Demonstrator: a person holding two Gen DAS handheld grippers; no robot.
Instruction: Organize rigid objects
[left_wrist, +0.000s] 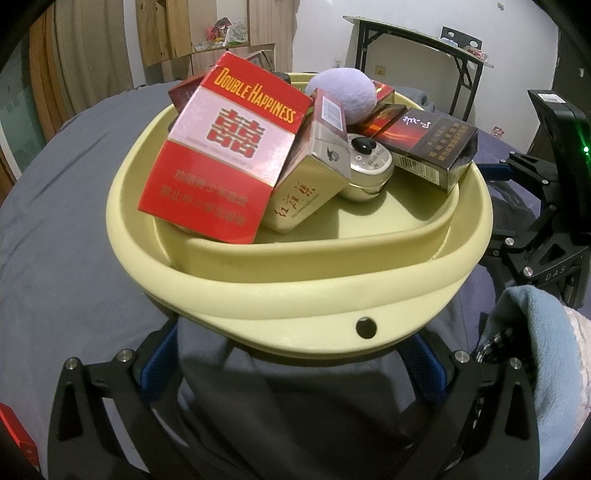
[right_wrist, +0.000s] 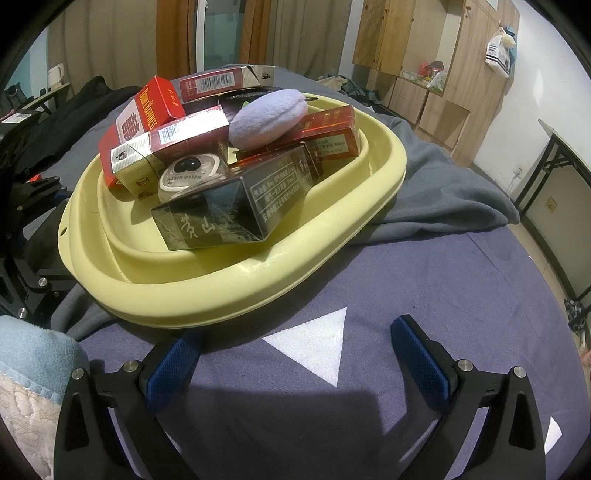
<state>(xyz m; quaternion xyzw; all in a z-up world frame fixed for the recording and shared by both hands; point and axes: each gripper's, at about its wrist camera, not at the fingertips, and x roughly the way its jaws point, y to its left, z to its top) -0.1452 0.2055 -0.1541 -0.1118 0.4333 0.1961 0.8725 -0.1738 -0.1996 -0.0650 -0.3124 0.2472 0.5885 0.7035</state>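
Left hand-held gripper (left_wrist: 291, 354): fingers spread wide, blue pads either side of the near rim of the yellow basin (left_wrist: 258, 295), tips tucked just under the rim; whether they touch it cannot be told. Nothing clamped. Right hand-held gripper (right_wrist: 295, 347): fingers apart, empty, low over the bedsheet (right_wrist: 443, 277), its left pad close to the basin's near edge, its right pad well clear.

Basin sits on the bed, partly on a rumpled grey blanket (right_wrist: 443, 184). It is a shallow, collapsed tub with a doubled rim and a small hole in the flange. Inside, a loose pile:
- red Double Happiness pack (left_wrist: 225, 151), tilted, leaning at the left in the left wrist view.
- gold-and-maroon pack (left_wrist: 310, 173) just right of it, touching it.
- round Hello Kitty tin (left_wrist: 365, 170), near the middle, wedged between packs.
- black pack (left_wrist: 428, 147) at the right, resting over the inner rim.
- lilac plush puff (left_wrist: 343, 92) on top toward the far side, lying on red-orange packs (right_wrist: 328, 133).
- another red pack with barcode (right_wrist: 221, 83) at the far edge.

Outward: white triangle print (right_wrist: 317, 347) on the sheet between the right gripper's fingers. Light blue cloth (right_wrist: 33, 350) at the left edge. Wooden cabinets (right_wrist: 424, 55) and a folding table (left_wrist: 417, 44) stand against the walls.
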